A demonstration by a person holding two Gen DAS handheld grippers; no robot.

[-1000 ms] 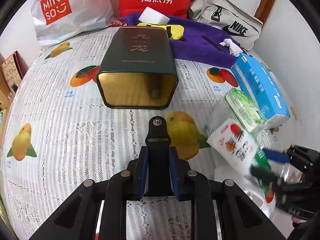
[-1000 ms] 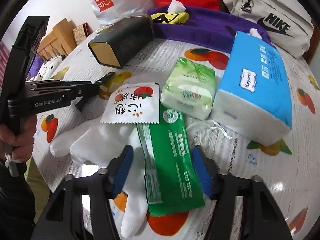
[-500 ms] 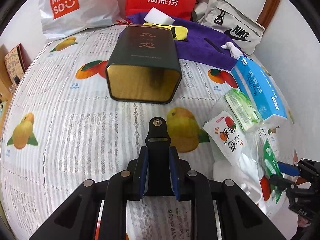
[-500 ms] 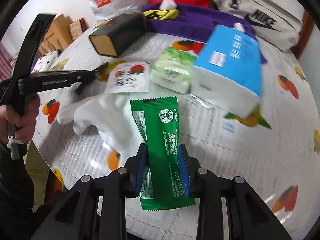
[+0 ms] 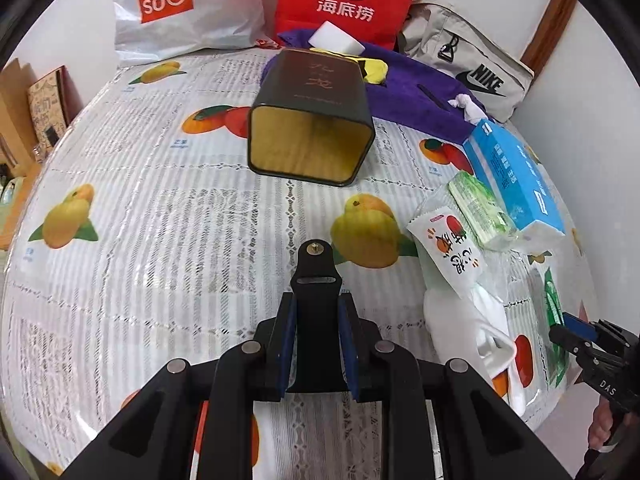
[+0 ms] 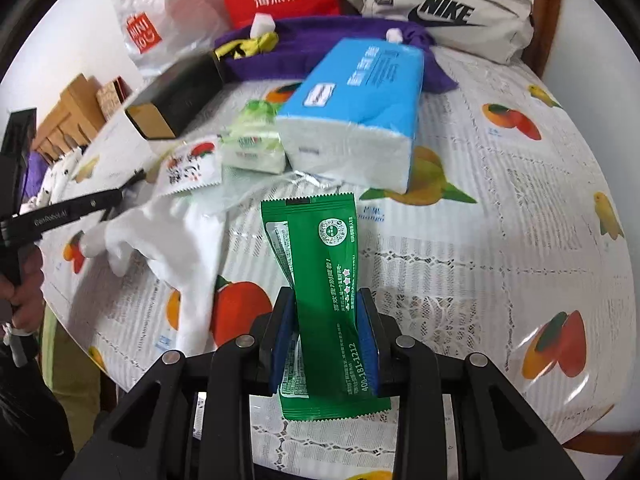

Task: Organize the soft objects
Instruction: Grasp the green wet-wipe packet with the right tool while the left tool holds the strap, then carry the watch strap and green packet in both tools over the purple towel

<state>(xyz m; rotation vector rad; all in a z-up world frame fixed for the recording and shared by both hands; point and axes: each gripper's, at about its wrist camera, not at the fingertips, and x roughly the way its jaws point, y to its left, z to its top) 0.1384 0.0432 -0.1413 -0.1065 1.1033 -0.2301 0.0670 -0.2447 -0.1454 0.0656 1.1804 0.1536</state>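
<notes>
Since half a second ago the right gripper (image 6: 325, 336) has carried the green packet (image 6: 320, 280) clear of the tablecloth, and the pile behind has slid toward the upper left of the right wrist view; the packet now stands upright at centre frame, pinched at its lower half between closed blue pads (image 6: 366, 332).

The likely destination, judging by the task, is the dark open tin (image 5: 310, 136), lying on its side at upper centre of the left wrist view with its mouth toward the camera. The blue tissue pack (image 6: 360, 104), the white glove (image 6: 168, 236) and the small snack sachet (image 6: 188, 166) lie close together; keep the swing above them. The left gripper (image 5: 316, 344) is clamped on a black strap (image 5: 316, 292) at lower centre; it could steady the tin, so feed the packet's free top in first.
</notes>
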